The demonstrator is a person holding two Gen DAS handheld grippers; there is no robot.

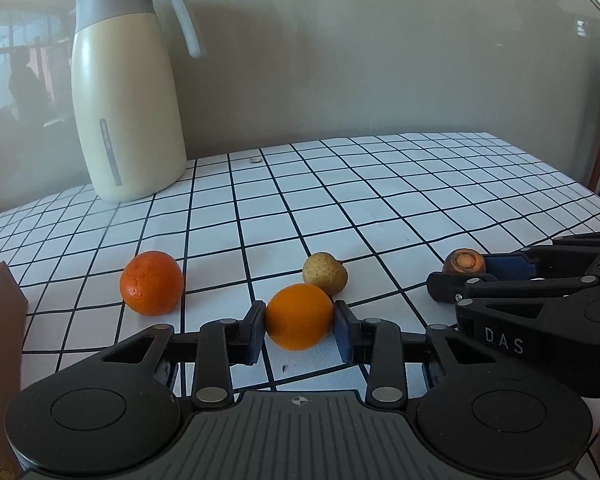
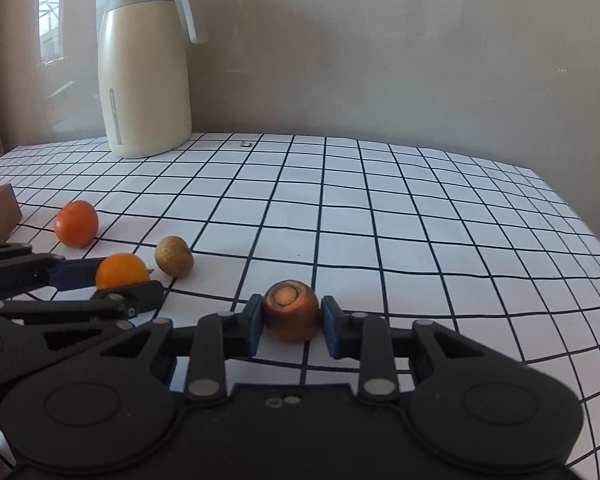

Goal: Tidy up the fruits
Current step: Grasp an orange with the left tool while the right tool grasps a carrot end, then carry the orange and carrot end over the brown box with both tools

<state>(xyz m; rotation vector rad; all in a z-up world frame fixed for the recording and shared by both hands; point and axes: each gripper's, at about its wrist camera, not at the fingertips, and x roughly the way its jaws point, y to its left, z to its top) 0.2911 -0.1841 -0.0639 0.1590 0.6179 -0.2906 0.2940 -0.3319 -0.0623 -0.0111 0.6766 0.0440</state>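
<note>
My left gripper (image 1: pixel 299 330) has its blue pads pressed on both sides of a smooth orange (image 1: pixel 299 316), which sits on the counter (image 1: pixel 380 208) at the near edge. My right gripper (image 2: pixel 287 322) is clamped the same way on a brown, carrot-like stub (image 2: pixel 290 311), cut face pointing away from me, also down on the counter. No earlier view, so that's all I can say of the jaws. Just behind the held orange, nearly touching it, lies a small yellowish speckled fruit (image 1: pixel 325 273). To the left, apart from both, rests a second, rougher orange (image 1: pixel 151 282). Further left, at the edge of view, there's the corner of a brown box (image 1: pixel 0 320). Far back on the left stands a cream jug (image 1: pixel 128 92) with a grey lid, upright against the wall. The counter wears a white cloth with a black grid.
</note>
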